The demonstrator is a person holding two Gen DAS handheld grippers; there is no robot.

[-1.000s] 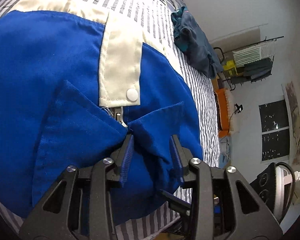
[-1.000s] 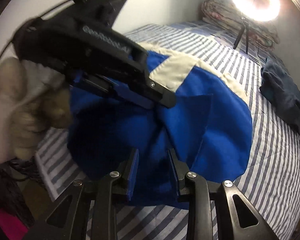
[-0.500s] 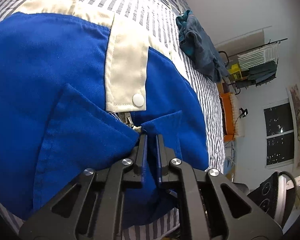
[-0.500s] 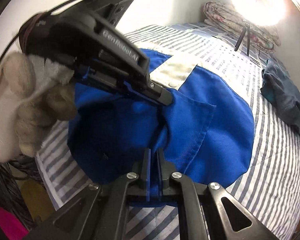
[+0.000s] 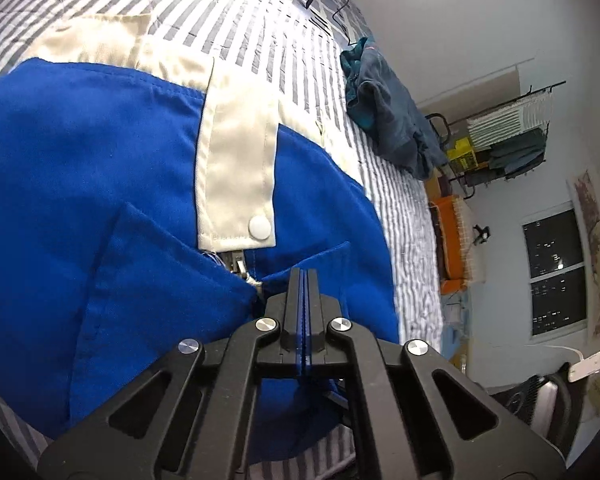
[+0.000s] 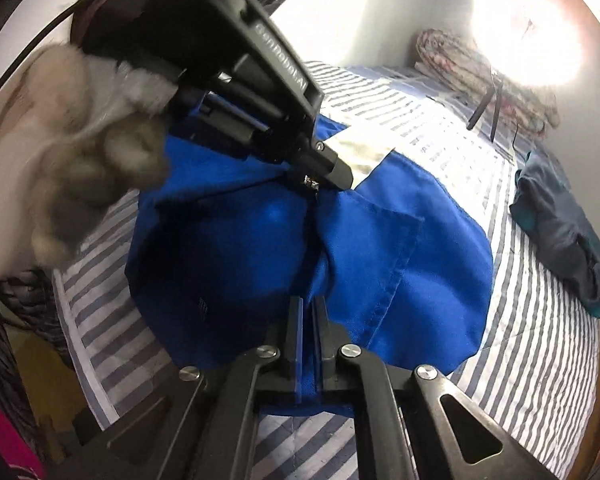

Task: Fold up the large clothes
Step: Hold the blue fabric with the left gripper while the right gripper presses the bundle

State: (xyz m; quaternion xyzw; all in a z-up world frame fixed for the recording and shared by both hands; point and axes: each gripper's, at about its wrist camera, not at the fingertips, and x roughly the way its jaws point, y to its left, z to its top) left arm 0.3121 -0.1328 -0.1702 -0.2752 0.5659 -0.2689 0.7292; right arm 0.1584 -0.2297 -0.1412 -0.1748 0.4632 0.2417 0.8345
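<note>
Both grippers have closed since a second ago, when their jaws stood apart over the cloth. From the left wrist, the left gripper (image 5: pixel 304 276) is clenched on a blue fold of the jacket (image 5: pixel 80 160) just below the cream placket (image 5: pixel 236 168), beside the zipper (image 5: pixel 240 268). From the right wrist, the right gripper (image 6: pixel 306 312) pinches the jacket's near hem, which lies on the striped bed (image 6: pixel 520 340). With both holds made, the fold can probably begin.
</note>
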